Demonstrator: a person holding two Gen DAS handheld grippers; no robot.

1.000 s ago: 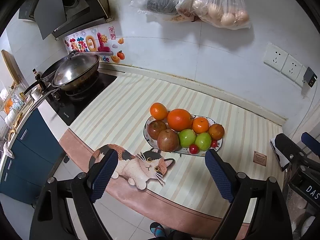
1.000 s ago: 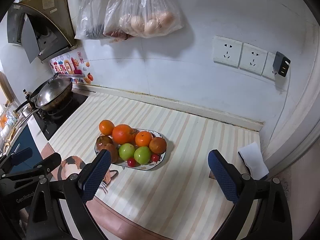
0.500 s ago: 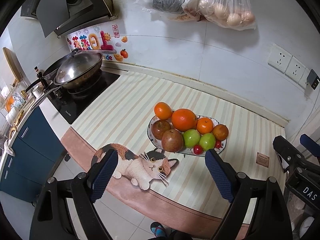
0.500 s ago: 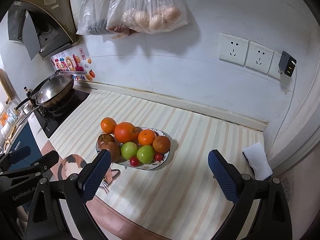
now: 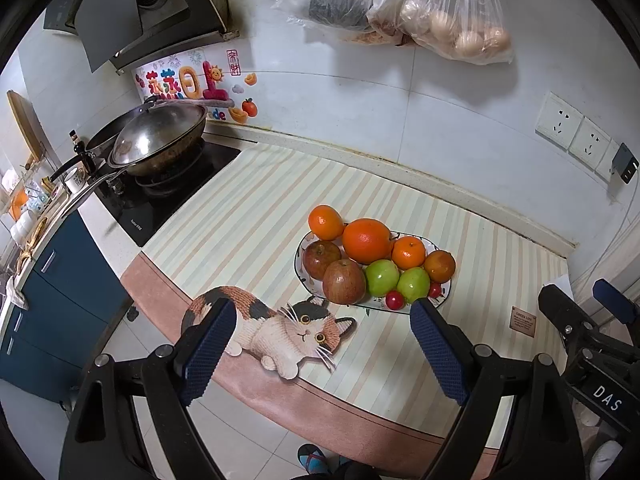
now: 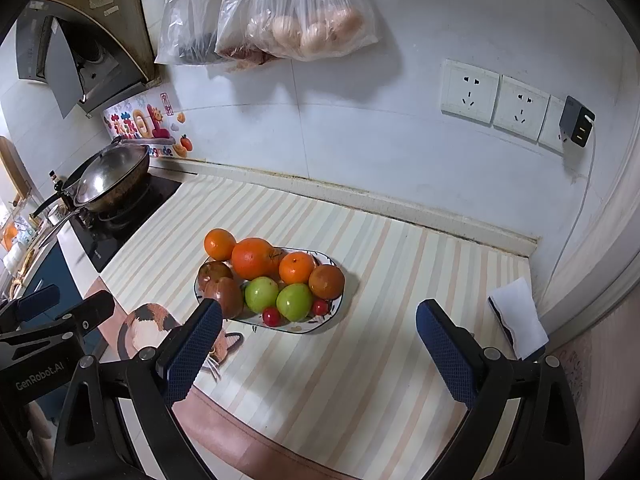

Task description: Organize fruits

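An oval white plate (image 5: 436, 246) (image 6: 334, 308) on the striped counter mat holds several oranges (image 5: 366, 240) (image 6: 254, 258), two red apples (image 5: 344, 282) (image 6: 224, 296), two green apples (image 5: 382, 278) (image 6: 262, 294) and small red tomatoes (image 5: 395, 300) (image 6: 271, 316). My left gripper (image 5: 320, 344) is open and empty, above the counter's front edge, short of the plate. My right gripper (image 6: 320, 344) is open and empty, near the plate's right front. Each gripper shows at the edge of the other's view.
A wok (image 5: 160, 140) sits on a black stove (image 5: 160, 196) at the left. Plastic bags (image 5: 440, 12) hang on the wall above. Wall sockets with a charger (image 6: 576, 126) are at the right. A white cloth (image 6: 518, 316) lies at the counter's right end. A cat picture (image 5: 280, 328) marks the mat's front.
Both grippers have drifted slightly forward and up towards the counter; the plate sits a little lower and further right in the views. Nothing was taken or let go.
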